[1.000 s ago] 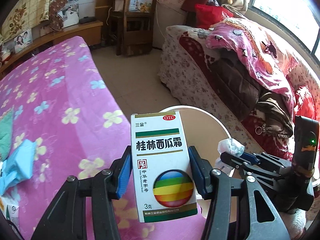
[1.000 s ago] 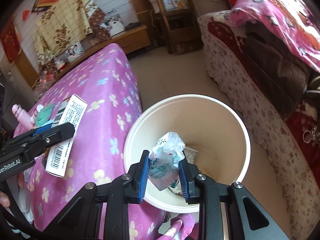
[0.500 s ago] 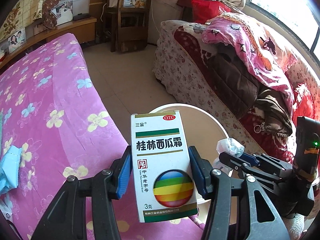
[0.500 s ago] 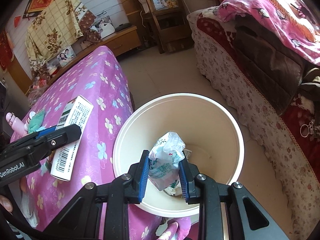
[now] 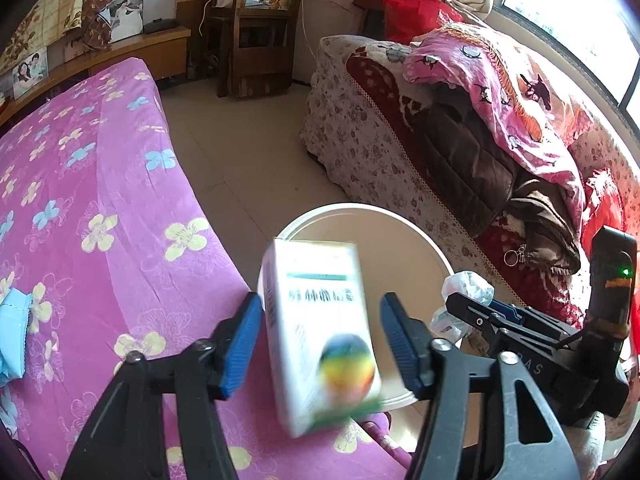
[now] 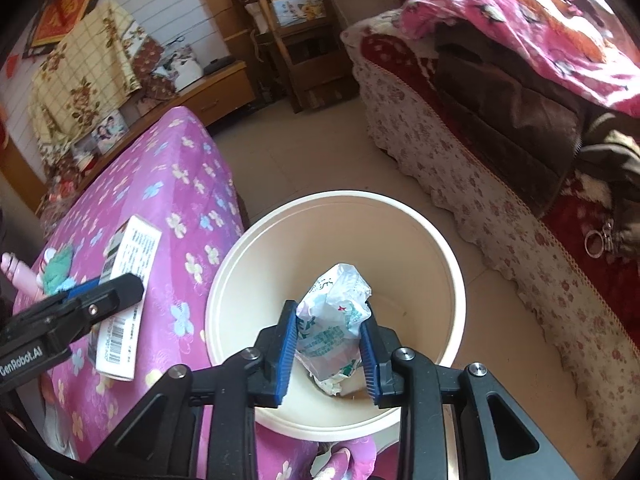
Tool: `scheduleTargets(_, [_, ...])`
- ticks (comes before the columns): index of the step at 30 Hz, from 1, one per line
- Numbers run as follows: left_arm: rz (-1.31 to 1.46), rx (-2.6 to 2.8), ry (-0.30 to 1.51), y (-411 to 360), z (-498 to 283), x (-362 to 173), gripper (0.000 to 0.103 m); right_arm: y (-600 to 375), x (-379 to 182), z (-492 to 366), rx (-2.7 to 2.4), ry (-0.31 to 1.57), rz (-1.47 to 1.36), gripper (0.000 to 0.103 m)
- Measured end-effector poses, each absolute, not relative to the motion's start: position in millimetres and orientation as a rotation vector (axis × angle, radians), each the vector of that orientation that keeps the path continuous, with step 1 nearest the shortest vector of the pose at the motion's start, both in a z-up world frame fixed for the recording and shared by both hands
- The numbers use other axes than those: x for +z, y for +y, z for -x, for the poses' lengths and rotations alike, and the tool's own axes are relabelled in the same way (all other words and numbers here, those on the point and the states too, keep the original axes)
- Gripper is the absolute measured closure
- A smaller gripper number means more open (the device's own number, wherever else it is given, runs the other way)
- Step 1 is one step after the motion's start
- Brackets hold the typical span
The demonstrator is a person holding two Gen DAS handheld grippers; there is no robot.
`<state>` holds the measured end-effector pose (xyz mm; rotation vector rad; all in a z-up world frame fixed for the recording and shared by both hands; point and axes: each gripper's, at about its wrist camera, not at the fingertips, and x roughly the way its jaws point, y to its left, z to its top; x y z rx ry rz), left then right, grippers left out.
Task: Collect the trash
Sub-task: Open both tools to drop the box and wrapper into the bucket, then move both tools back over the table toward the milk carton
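While the left gripper [image 5: 322, 342] jaws stand apart, the falling box [image 5: 320, 332] may miss the bin [image 6: 450, 264]; right gripper [image 6: 330, 354] clamps a wrapper [image 6: 334, 316].

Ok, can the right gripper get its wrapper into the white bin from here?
Probably yes. The right gripper holds the wrapper directly over the bin's open mouth, nothing between them. The left gripper and the box are off to the side, above the bedspread.

Left black two-finger gripper with blue pads [image 5: 322, 334]: jaws spread apart, gripping nothing. Right black two-finger gripper with blue pads [image 6: 330, 350]: jaws clamped on a load.
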<state>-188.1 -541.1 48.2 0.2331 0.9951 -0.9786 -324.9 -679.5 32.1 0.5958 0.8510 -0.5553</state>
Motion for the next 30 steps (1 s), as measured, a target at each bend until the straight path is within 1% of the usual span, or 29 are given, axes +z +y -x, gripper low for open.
scheduleTargets(1, [-0.227, -0.98, 0.993, -540.6, 188.2, 48.5, 0.036, -681.5, 31.3, 326.4, -0.549, 0.845, -0.62, 0.064])
scheduleTargets(3, [-0.22, -0.982, 0.996, -539.7, 188.0, 48.8, 0.036, -683.8, 31.0, 329.1, -0.549, 0.834, -0.636, 0.045])
scheduleTargets(4, [-0.218, -0.98, 0.998, -539.0, 187.8, 48.8, 0.036, -683.9, 31.9, 330.0, -0.545, 0.825, -0.641, 0.043])
scheduleTargets(19, [-0.239, -0.922, 0.96, -521.4, 188.7, 52.2, 0.036, -677.0, 33.3, 325.6, -0.532, 0.842, -0.609, 0.043])
scheduleTargets(30, [-0.267, -0.821, 0.9, -475.2, 190.4, 67.1, 0.036, -655.3, 42.3, 311.3, -0.483, 0.836, -0.527, 0.043])
